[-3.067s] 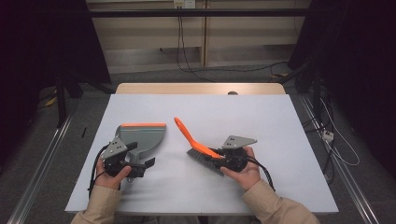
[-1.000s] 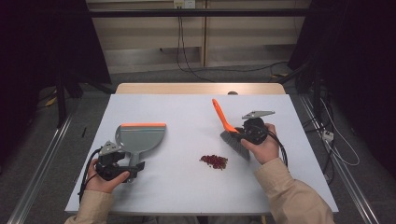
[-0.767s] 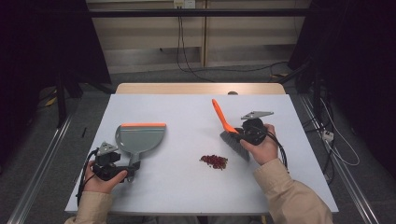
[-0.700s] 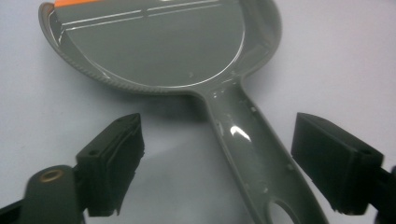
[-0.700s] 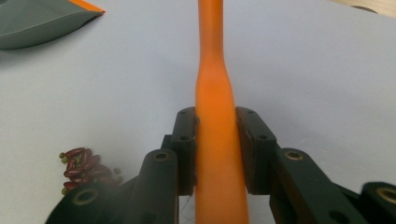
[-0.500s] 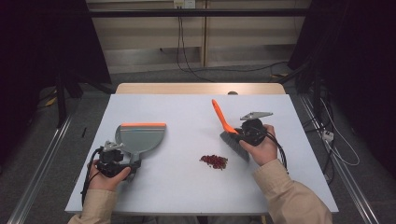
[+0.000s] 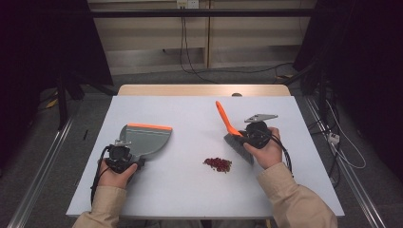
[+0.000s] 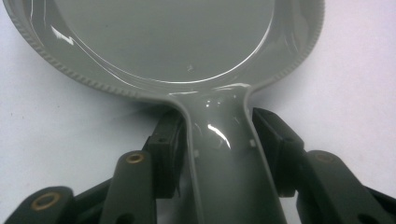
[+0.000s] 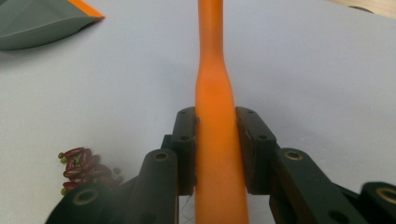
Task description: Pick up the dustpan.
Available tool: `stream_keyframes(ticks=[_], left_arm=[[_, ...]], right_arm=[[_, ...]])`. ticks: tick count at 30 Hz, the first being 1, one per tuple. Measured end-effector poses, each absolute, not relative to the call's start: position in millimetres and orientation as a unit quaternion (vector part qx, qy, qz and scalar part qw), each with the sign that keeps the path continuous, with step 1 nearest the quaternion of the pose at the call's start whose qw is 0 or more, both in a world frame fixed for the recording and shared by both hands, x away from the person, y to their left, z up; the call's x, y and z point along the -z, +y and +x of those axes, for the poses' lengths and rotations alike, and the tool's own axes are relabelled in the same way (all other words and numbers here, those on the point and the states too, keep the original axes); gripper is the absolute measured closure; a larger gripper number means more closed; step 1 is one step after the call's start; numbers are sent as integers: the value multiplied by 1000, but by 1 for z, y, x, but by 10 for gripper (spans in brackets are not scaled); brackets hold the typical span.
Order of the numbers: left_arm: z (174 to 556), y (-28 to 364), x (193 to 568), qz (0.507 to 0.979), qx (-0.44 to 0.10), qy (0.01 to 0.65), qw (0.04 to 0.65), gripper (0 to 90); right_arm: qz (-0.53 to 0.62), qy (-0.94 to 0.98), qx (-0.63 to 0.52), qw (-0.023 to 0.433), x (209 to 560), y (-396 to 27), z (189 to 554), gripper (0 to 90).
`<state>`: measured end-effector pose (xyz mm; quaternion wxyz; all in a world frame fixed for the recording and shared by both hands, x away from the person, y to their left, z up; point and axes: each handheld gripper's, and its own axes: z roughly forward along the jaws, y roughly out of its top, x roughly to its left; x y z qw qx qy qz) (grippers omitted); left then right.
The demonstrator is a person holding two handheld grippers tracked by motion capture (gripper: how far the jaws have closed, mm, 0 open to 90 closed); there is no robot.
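A grey dustpan (image 7: 145, 140) with an orange lip lies flat on the white table (image 7: 190, 107). Its handle points at my left gripper (image 7: 130, 154). In the left gripper view the dustpan (image 8: 163, 42) handle runs between the jaws of the left gripper (image 8: 217, 135). They have just been closing, and the pads lie against both sides of the handle. My right gripper (image 7: 236, 135) is shut on the orange handle of a hand brush (image 7: 223, 118), whose dark bristles rest on the table. In the right gripper view the right gripper (image 9: 217, 126) clamps the brush (image 9: 212, 84). A small pile of red beans (image 7: 217, 164) lies between the hands.
The beans (image 9: 81, 165) sit to the left of the brush. The dustpan (image 9: 32, 18) shows far off in the right gripper view. A wooden strip (image 7: 204, 90) borders the table's far edge. Cables trail from both grippers over the near edge.
My left hand has slid forward onto the dustpan handle and its jaws have closed around it. The right hand and the brush have stayed put.
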<state>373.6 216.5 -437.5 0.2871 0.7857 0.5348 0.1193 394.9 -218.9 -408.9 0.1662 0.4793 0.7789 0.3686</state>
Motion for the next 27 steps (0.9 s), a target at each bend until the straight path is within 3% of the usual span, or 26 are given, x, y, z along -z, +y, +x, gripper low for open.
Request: stream_keyframes(ticks=[8,27], left_arm=[[378,219,438,800,-133,513,282,627],[365,218,422,842,-89,429,313,630]], right_arm=[[479,779,-366,172,409,-219,394,715],[492,765,-384,159,406,-230,391,717]])
